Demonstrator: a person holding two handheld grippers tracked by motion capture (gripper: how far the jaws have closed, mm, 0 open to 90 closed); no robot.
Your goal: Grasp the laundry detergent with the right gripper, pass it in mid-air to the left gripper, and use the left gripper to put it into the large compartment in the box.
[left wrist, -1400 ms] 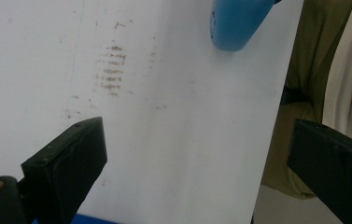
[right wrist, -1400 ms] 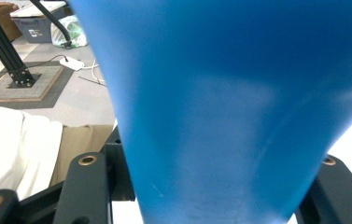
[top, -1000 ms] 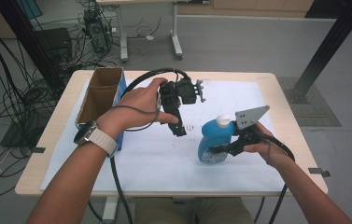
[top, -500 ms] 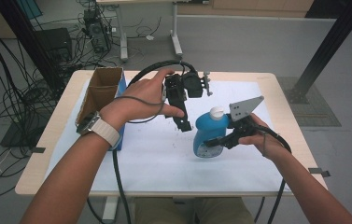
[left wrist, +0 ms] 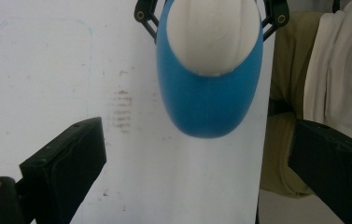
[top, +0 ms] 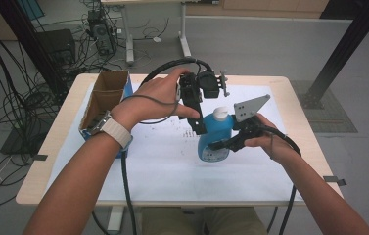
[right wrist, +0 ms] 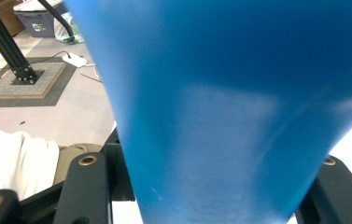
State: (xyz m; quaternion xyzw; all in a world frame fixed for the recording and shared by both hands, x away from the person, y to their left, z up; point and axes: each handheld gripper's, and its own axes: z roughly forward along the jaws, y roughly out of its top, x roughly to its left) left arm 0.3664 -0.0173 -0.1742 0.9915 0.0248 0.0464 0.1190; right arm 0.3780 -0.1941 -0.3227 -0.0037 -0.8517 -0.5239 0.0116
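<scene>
Right gripper (top: 215, 145) is clamped on the blue bottle (top: 215, 138), jaws on either flank of the lower body. In the right gripper view the blue wall sits hard between both jaws at close range, too blurred for any surface detail. In the high view the bottle stands upright, right of table centre, on the white sheet (top: 162, 166) that covers most of the table (top: 299, 122). Can't tell whether its base is touching the sheet or just off it.

White cap (top: 220, 114) sits on top of the bottle. The grey three-cornered plate on the right gripper sticks up at the bottle's 2 o'clock.

Left gripper (top: 200, 128) comes down from the bottle's 11 o'clock, pointing steeply downward, tip just beside the bottle's shoulder at its 9 o'clock side. Its jaws are spread wide. The left gripper view looks down on the bottle top, with cap and blue shoulder toward 12 o'clock and the jaws well apart at 7 and 4 o'clock, nothing between them. Contact with the bottle: can't tell.

Open cardboard box (top: 104, 100) stands at the table's left edge, roughly 9 o'clock from the bottle, well apart from it.
</scene>
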